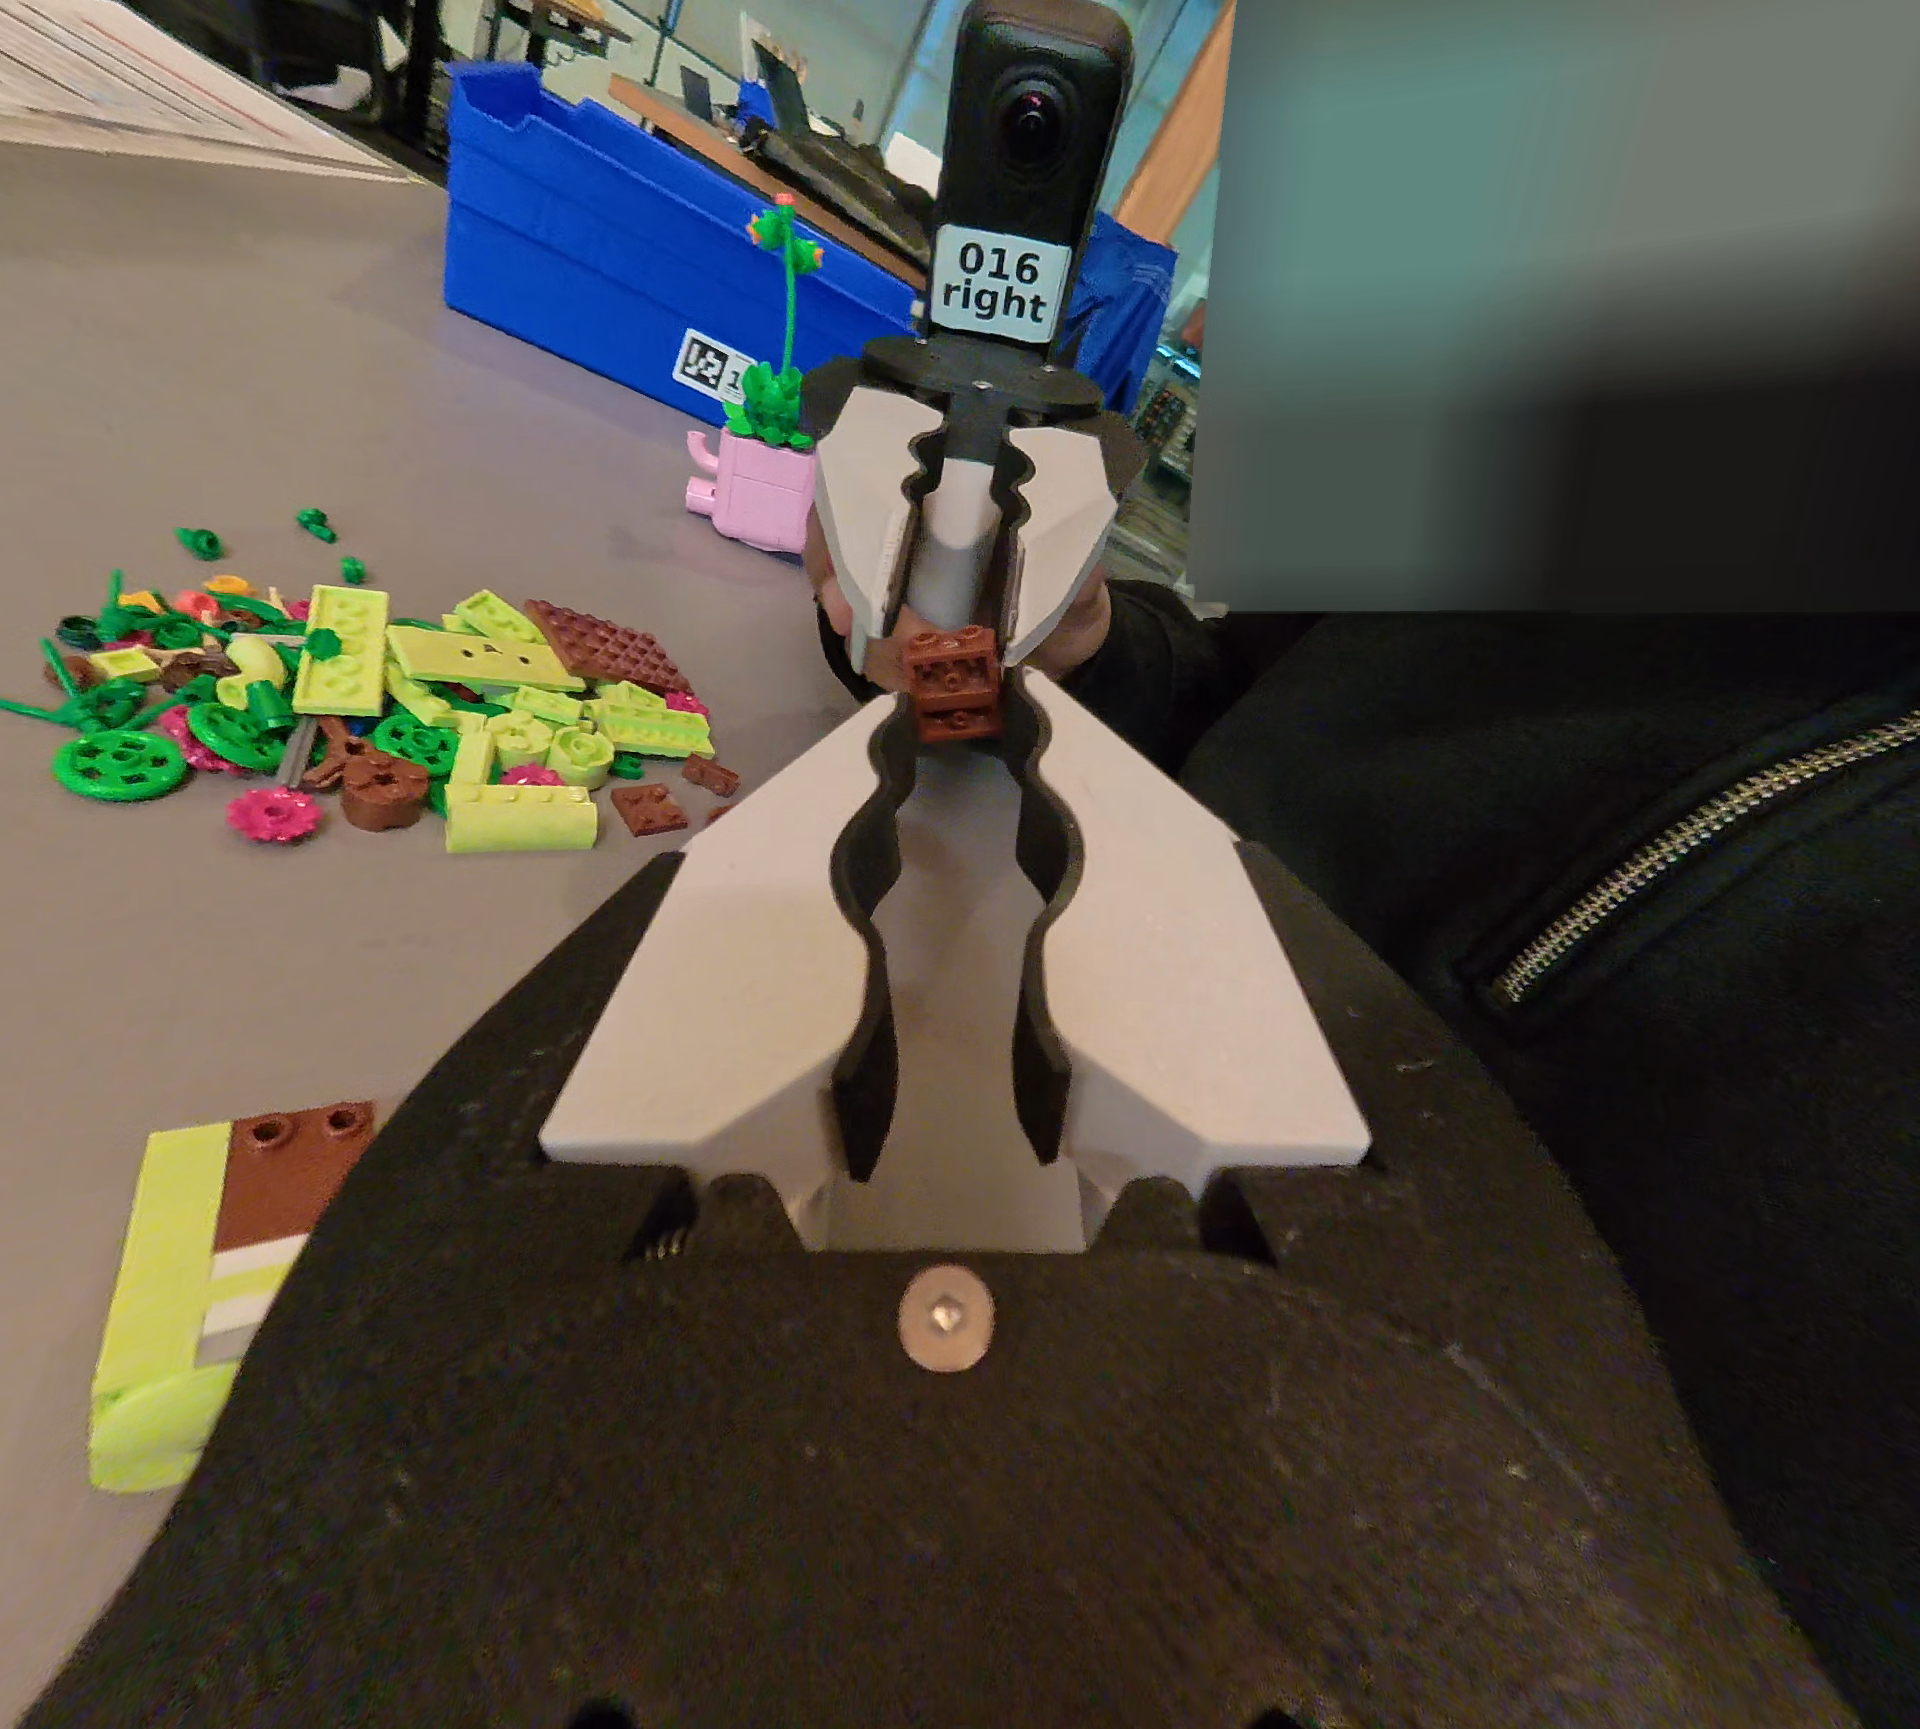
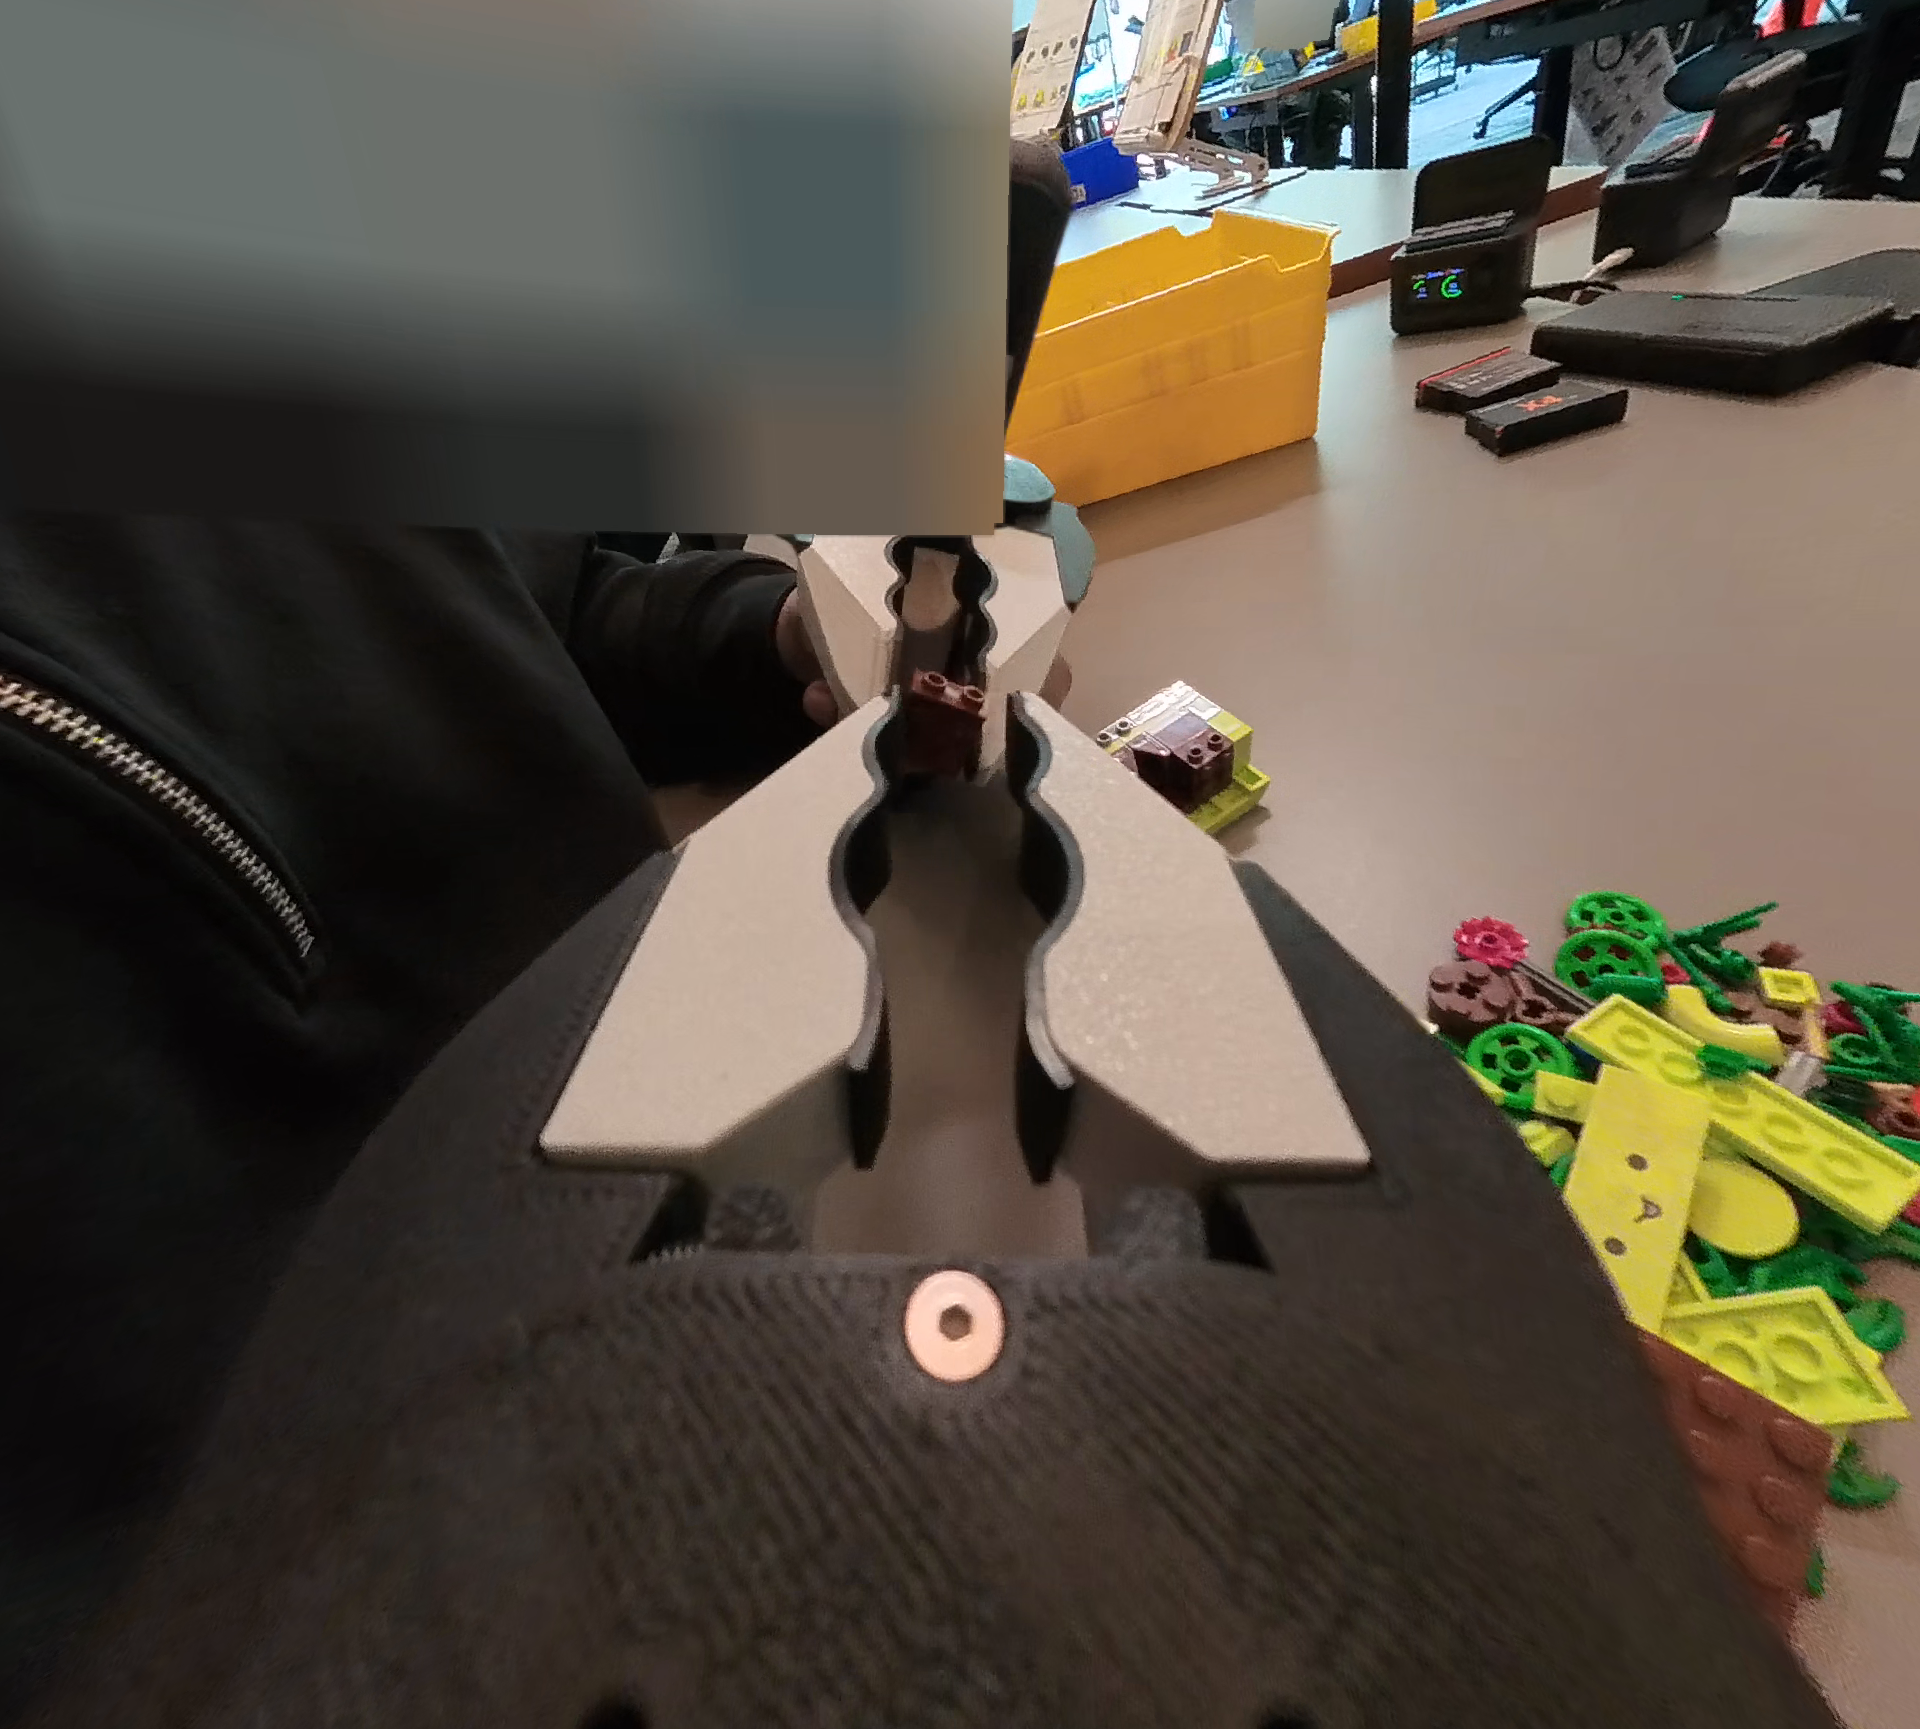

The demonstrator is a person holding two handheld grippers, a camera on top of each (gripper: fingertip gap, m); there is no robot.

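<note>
Left claw and right claw meet tip to tip above the counter.
Both are clenched on one brown brick stack, held aloft between them.

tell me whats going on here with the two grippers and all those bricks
A person in a dark zipped jacket holds both grippers tip to tip above a grey table. The left gripper and the right gripper meet on a small brown brick piece, which sits between both sets of fingertips. A heap of loose lime, green and brown bricks lies on the table. A pink pot with a green plant stands before a blue bin.
</note>
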